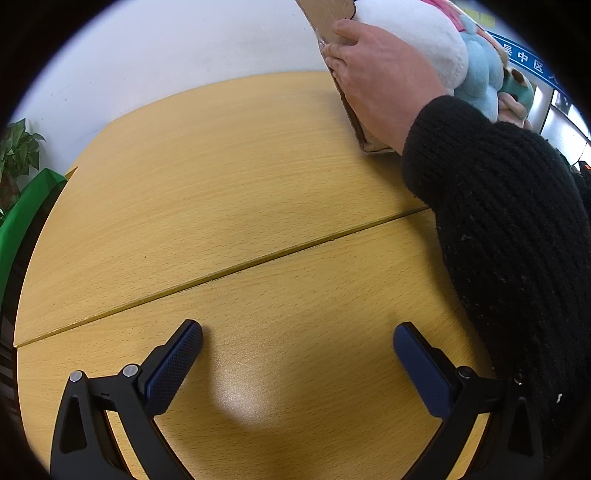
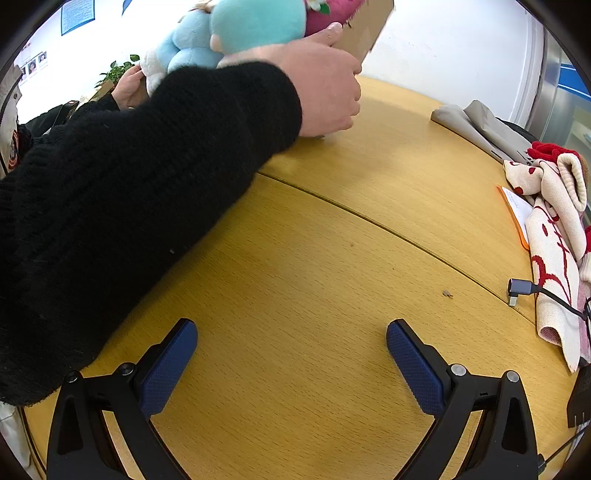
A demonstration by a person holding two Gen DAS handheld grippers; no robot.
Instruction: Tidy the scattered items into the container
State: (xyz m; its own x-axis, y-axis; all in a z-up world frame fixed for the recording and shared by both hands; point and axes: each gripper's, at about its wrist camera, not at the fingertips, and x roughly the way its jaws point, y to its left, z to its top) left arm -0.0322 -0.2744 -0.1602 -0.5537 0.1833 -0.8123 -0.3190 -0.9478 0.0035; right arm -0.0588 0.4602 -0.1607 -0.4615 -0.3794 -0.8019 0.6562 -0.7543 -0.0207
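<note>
A cardboard box (image 1: 328, 18) stuffed with plush toys stands at the far side of the wooden table (image 1: 221, 177). A white plush (image 1: 417, 33) and a light blue plush (image 1: 480, 70) bulge out of it. In the right wrist view the box (image 2: 365, 29) holds a teal plush (image 2: 255, 22), a blue plush (image 2: 184, 48) and a pink one (image 2: 332, 11). A person's bare hands (image 1: 376, 85) in black sleeves grip the box from both sides. My left gripper (image 1: 297, 350) and right gripper (image 2: 291, 347) are open and empty, low over the table, well short of the box.
A red-and-cream knitted cloth (image 2: 554, 236), a grey folded cloth (image 2: 480, 125), an orange-edged notepad (image 2: 517, 214) and a grey USB cable plug (image 2: 521, 290) lie at the table's right edge. A potted plant (image 1: 16, 155) and green cloth (image 1: 26, 218) stand left.
</note>
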